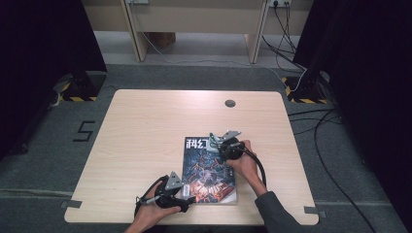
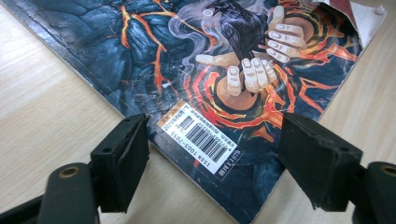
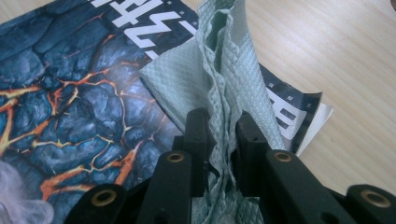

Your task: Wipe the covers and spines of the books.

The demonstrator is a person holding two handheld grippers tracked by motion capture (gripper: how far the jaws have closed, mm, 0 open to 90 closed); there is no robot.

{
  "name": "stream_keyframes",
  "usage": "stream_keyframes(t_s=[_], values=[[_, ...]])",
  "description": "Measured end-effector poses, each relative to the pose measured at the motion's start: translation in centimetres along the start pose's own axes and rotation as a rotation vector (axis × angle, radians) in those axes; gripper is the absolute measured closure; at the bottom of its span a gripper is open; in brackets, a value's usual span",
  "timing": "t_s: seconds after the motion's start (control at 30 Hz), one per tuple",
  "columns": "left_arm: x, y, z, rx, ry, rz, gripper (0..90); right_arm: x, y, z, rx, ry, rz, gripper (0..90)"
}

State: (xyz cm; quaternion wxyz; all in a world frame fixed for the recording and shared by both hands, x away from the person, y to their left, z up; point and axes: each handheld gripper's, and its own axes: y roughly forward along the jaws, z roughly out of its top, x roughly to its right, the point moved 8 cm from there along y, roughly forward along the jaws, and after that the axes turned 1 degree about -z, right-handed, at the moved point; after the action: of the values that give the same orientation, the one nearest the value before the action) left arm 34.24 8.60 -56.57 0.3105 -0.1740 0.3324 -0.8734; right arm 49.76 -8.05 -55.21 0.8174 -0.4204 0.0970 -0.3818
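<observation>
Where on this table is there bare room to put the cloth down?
The table is bare along its whole left half and across the far strip around the small round cap. A narrower strip lies right of the magazine. The near middle is crowded: the magazine and both hands; the right gripper pinches the cloth.

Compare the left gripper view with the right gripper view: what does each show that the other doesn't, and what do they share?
Left gripper view: the magazine's barcode label, the printed hands on the cover, a torn, curled corner, and the left claw standing open astride the magazine's near edge, gripping nothing.

Right gripper view: a pale green embossed cloth pinched in the right claw, plus the white title lettering.

Both: the magazine with its dark blue, lava-cracked cover, lying on the light wooden table.
</observation>
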Motion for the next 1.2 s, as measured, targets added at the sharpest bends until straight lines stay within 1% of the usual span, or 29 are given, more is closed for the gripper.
stream_keyframes(t_s=[0.03, 0.1, 0.13, 0.27, 0.33, 0.4, 0.43, 0.47, 0.53, 0.57, 0.6, 0.63, 0.67, 0.7, 0.73, 0.77, 0.83, 0.9, 1.0, 1.03, 1.07, 1.13, 1.17, 1.2], values=[[0.0, 0.0, 0.0, 0.0, 0.0, 0.0, 24.6, 0.0, -0.3, -0.3, -0.003, -0.003, -0.006, 78.0], [0.7, 0.2, 0.1, 0.005, 0.006, -0.014, 24.9, 0.0, -0.9, -1.1, -0.008, -0.013, -0.01, 78.0], [1.0, 0.2, 0.1, 0.002, 0.01, -0.018, 25.2, 0.1, -1.3, -1.5, -0.004, -0.01, -0.01, 78.0], [1.8, 0.4, 0.2, -0.005, 0.02, -0.021, 25.2, 0.3, -2.2, -2.7, -0.002, 0.034, 0.007, 77.4], [1.8, 0.4, 0.3, -0.005, 0.015, -0.023, 25.2, 0.4, -2.2, -2.6, -0.005, 0.046, 0.007, 75.9], [1.7, 0.4, 0.2, -0.007, 0.017, -0.024, 25.5, 0.3, -1.8, -2.2, -0.004, 0.023, -0.01, 74.6], [1.7, 0.4, 0.2, -0.006, 0.017, -0.024, 25.5, 0.2, -1.6, -1.9, 0.002, 0.002, -0.014, 74.6], [1.8, 0.4, 0.2, -0.005, 0.014, -0.025, 25.6, -0.1, -1.4, -1.6, 0.009, -0.005, -0.007, 74.8], [1.8, 0.4, 0.2, -0.001, 0.013, -0.027, 25.5, -0.2, -1.0, -1.1, 0.005, -0.012, -0.005, 75.0], [1.8, 0.4, 0.2, -0.001, 0.013, -0.027, 25.5, -0.1, -0.8, -0.9, 0.006, -0.014, -0.007, 75.5], [1.7, 0.4, 0.2, 0.003, 0.014, -0.027, 25.5, 0.3, -0.5, -0.8, 0.013, 0.008, -0.018, 76.4], [1.7, 0.4, 0.2, 0.005, 0.013, -0.029, 25.5, 0.7, -0.4, -0.8, 0.015, 0.018, -0.029, 76.6], [1.7, 0.4, 0.1, 0.006, 0.011, -0.031, 25.5, 1.3, -0.3, -0.8, 0.018, 0.02, -0.044, 77.1], [1.7, 0.4, 0.1, 0.006, 0.011, -0.031, 25.5, 1.9, -0.4, -1.0, 0.007, 0.025, -0.066, 77.1], [1.7, 0.4, 0.1, 0.007, 0.004, -0.034, 25.4, 2.8, -0.5, -1.3, -0.002, 0.025, -0.096, 77.0], [1.7, 0.4, 0.1, 0.008, 0.004, -0.036, 25.4, 3.2, -0.7, -1.5, -0.003, 0.035, -0.105, 77.0], [1.6, 0.4, 0.1, 0.007, -0.004, -0.037, 25.3, 4.0, -1.0, -2.2, 0.0, 0.076, -0.108, 77.2], [1.6, 0.4, 0.1, 0.006, -0.004, -0.036, 25.2, 4.8, -1.3, -2.7, -0.006, 0.093, -0.125, 77.1], [1.6, 0.4, 0.1, 0.005, -0.003, -0.036, 25.2, 5.0, -1.3, -2.8, 0.006, 0.109, -0.115, 77.4], [1.6, 0.4, 0.1, 0.005, -0.005, -0.037, 25.2, 4.9, -1.3, -2.8, -0.001, 0.098, -0.122, 77.8], [1.6, 0.4, 0.1, 0.005, -0.005, -0.037, 25.2, 4.8, -1.3, -2.7, -0.009, 0.076, -0.135, 77.8], [1.6, 0.4, 0.1, 0.006, -0.005, -0.037, 25.2, 4.4, -1.2, -2.3, -0.018, 0.02, -0.157, 77.7], [1.6, 0.4, 0.1, 0.005, -0.005, -0.037, 25.2, 4.1, -1.1, -2.1, -0.024, -0.002, -0.164, 77.6], [1.6, 0.4, 0.1, 0.005, -0.005, -0.037, 25.2, 3.6, -1.0, -1.9, -0.027, -0.017, -0.157, 77.6]])
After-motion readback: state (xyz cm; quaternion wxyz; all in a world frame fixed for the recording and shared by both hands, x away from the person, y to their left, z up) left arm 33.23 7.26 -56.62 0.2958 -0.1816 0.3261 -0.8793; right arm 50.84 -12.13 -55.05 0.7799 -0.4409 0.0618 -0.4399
